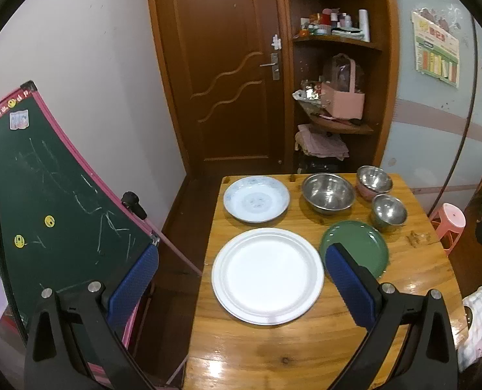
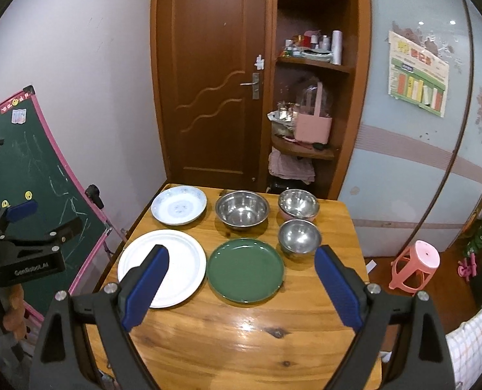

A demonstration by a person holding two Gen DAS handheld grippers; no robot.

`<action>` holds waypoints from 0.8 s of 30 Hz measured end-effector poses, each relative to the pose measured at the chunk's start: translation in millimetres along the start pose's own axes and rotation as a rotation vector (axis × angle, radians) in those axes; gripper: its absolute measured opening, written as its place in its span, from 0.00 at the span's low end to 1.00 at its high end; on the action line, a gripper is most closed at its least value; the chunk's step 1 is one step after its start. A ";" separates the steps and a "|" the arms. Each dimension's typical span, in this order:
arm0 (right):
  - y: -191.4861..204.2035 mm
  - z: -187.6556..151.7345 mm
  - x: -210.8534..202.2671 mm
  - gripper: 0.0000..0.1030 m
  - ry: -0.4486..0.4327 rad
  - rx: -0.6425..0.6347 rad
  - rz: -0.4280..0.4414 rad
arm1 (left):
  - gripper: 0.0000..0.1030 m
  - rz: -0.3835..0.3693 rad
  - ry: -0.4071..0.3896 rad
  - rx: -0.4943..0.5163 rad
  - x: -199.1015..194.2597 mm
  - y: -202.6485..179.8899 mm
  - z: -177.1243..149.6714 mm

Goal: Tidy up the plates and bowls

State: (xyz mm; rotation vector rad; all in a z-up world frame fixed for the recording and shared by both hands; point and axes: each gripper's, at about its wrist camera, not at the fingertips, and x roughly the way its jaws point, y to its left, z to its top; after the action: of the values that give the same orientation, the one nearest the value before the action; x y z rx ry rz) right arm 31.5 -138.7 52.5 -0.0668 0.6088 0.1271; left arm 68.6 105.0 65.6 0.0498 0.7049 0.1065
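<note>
Six dishes are laid out separately on the wooden table (image 2: 241, 331), none stacked. In the right wrist view the white plate (image 2: 172, 260) is seen at 9 o'clock of the green plate (image 2: 245, 270), their rims just beside each other. The blue-patterned plate (image 2: 178, 208) sits at 12 o'clock of the white one. The large steel bowl (image 2: 242, 213) is placed at 12 o'clock of the green plate. The small steel bowl (image 2: 299, 236) is found at 2 o'clock of the green plate, and the pink-sided steel bowl (image 2: 298, 204) lies just behind it (rims close, contact cannot be judged).

The right gripper (image 2: 241, 289) is held above the near table edge, its blue pads (image 2: 145, 289) spread wide apart with nothing between them; the green plate is framed in the gap. The left gripper (image 1: 241, 287) is likewise held with fingers wide apart and empty, the white plate (image 1: 267, 274) centred between its pads (image 1: 349, 284). The left gripper is also caught side-on at 9 o'clock in the right view, gripped by a hand (image 2: 13, 312).

A green chalkboard (image 1: 46, 195) leans at 9 o'clock of the table. A brown door (image 2: 208, 81) and corner shelves (image 2: 309, 65) stand behind at 12 o'clock. A pink stool (image 2: 414, 268) is seen on the floor at 3 o'clock.
</note>
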 end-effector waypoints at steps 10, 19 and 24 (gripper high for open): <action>20.1 11.5 62.2 0.84 0.133 0.021 0.068 | 0.99 0.032 0.075 -0.013 68.3 39.7 -3.8; 43.5 -12.5 139.2 0.63 0.323 0.051 0.153 | 0.99 0.000 0.204 -0.015 150.6 65.1 -37.1; 54.7 -36.6 187.3 0.56 0.438 0.083 0.204 | 0.99 -0.027 0.277 -0.049 197.9 82.9 -56.2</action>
State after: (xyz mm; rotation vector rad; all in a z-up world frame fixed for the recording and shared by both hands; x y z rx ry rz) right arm 155.5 -69.6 -86.3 0.0499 1.0573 0.2891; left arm 175.2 210.6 -97.8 -0.0225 0.9786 0.1055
